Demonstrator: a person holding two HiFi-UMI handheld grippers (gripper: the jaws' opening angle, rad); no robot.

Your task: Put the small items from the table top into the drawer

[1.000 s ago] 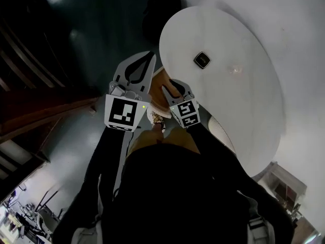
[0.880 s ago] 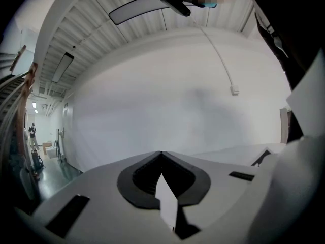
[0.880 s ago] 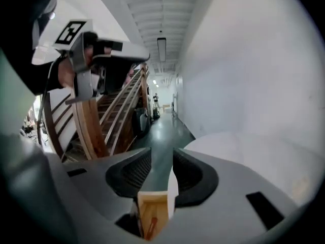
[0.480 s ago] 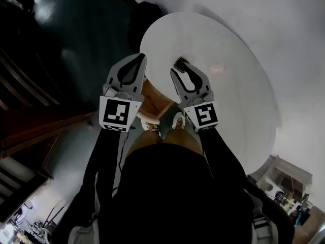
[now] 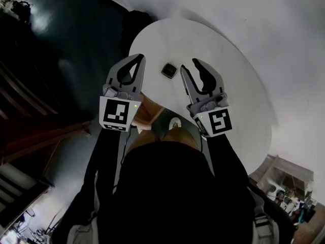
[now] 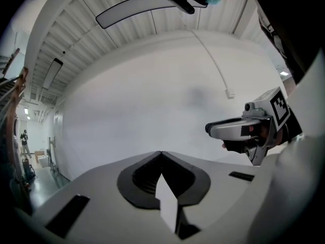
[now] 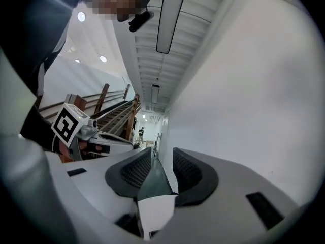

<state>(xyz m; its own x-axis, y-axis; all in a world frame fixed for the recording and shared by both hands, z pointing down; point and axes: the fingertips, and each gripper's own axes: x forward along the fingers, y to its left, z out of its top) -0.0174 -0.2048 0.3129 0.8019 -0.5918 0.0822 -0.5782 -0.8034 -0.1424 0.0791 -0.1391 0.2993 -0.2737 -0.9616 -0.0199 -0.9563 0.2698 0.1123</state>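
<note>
A small dark square item (image 5: 169,69) with a pale rim lies on the white oval table top (image 5: 238,85), near its left edge. My right gripper (image 5: 189,65) hangs just to the right of it, its jaws apart and nothing between them. My left gripper (image 5: 138,60) is to the left of the item, over the table's edge, with its jaws shut and empty. Below the table edge, between my arms, a bit of the brown wooden drawer (image 5: 149,109) shows. In the left gripper view the shut gripper (image 6: 161,154) faces a bare white wall.
Dark floor (image 5: 76,50) lies left of the table, with brown wooden stairs (image 5: 30,131) beyond it. A white wall (image 5: 284,29) curves round behind the table. A dark shape (image 5: 137,24) stands at the table's far left end. My own body fills the lower head view.
My right gripper has risen from the drawer under the table edge to above the table top, beside the dark item. My left gripper has shifted slightly up and forward, still shut.
</note>
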